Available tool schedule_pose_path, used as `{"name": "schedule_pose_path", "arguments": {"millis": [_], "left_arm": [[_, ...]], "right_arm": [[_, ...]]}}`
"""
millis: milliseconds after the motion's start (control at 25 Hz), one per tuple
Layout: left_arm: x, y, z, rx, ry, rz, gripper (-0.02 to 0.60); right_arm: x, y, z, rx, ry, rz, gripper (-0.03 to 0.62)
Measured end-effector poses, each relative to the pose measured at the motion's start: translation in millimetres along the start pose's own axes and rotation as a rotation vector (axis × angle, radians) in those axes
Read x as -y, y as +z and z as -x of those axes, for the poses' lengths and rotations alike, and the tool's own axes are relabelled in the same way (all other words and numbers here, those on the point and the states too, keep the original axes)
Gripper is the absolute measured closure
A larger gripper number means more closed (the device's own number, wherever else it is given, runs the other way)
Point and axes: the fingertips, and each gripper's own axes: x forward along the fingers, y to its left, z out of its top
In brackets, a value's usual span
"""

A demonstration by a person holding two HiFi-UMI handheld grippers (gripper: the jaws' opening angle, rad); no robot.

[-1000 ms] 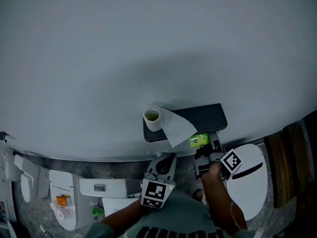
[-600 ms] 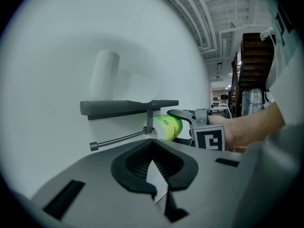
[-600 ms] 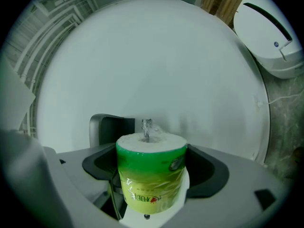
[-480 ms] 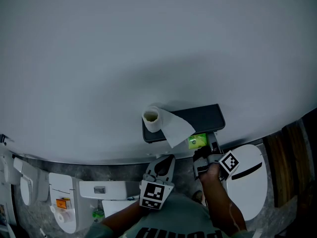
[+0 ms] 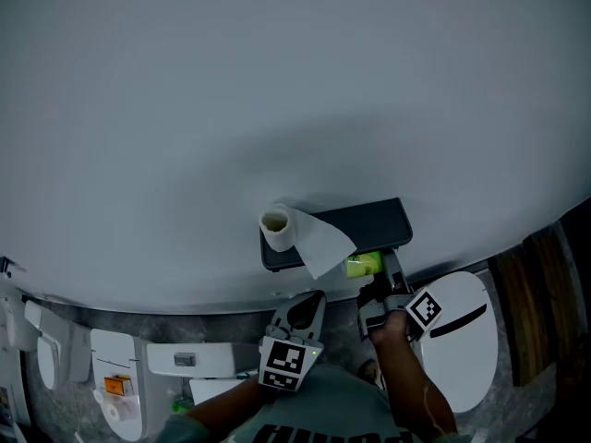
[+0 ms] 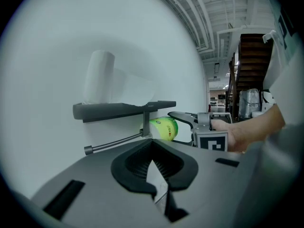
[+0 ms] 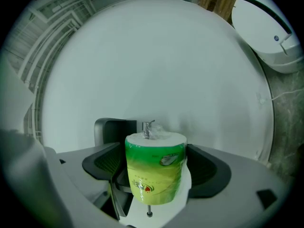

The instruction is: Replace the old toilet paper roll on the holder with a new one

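right tool grips the green-wrapped roll just below holder shelf.

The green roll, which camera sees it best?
The right gripper view: the green roll fills the middle, gripped in the right claw. The left gripper view shows it small, side-on; the head view, a green speck.

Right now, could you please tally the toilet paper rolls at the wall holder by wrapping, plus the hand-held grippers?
Unwrapped white roll: 1
Green-wrapped roll: 1
Hand-held grippers: 2, the left hand-held gripper and the right hand-held gripper
Total: 4
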Motion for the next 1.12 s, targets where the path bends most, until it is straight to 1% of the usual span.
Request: {"name": "schedule_pose_path", "arguments": {"millis": [320, 400, 520, 640, 760, 880, 920, 960, 1120], "left_arm": [[11.2, 4.7, -12.8, 0.006, -0.036, 0.013, 0.577], [13.6, 4.4, -15.7, 0.004, -0.042, 0.027, 0.577], [12.9, 0.0, -21.7, 0.0, -0.042, 0.053, 0.577], [13.7, -0.1, -26.4, 0.003, -0.041, 0.072, 0.577], [18.2, 3.9, -28.7, 0.013, -0.042, 0.077, 0.577], [21.3, 7.3, -30.3, 0.019, -0.044, 0.084, 0.577], [21.5, 9.2, -30.4, 0.024, -0.042, 0.086, 0.577], [21.7, 11.2, -30.3, 0.029, -0.041, 0.089, 0.577], [24.7, 22.7, -28.5, 0.056, -0.037, 0.102, 0.577]], "right_arm": [[1.9, 1.6, 22.4, -0.02, 0.001, -0.003, 0.166], [0.7, 3.8, 32.9, -0.025, -0.001, 0.018, 0.166], [-10.2, 7.1, 45.4, -0.045, -0.001, 0.142, 0.166], [-30.9, 7.4, 51.6, -0.078, 0.023, 0.275, 0.166], [-50.1, 8.9, 57.1, -0.091, 0.051, 0.35, 0.168], [-64.0, 7.6, 62.1, -0.102, 0.061, 0.434, 0.179], [-67.5, 6.9, 63.7, -0.109, 0.056, 0.474, 0.215], [-70.6, 6.5, 65.4, -0.115, 0.046, 0.522, 0.264], [-83.4, 5.6, 72.4, -0.147, -0.001, 0.775, 0.443]]}}
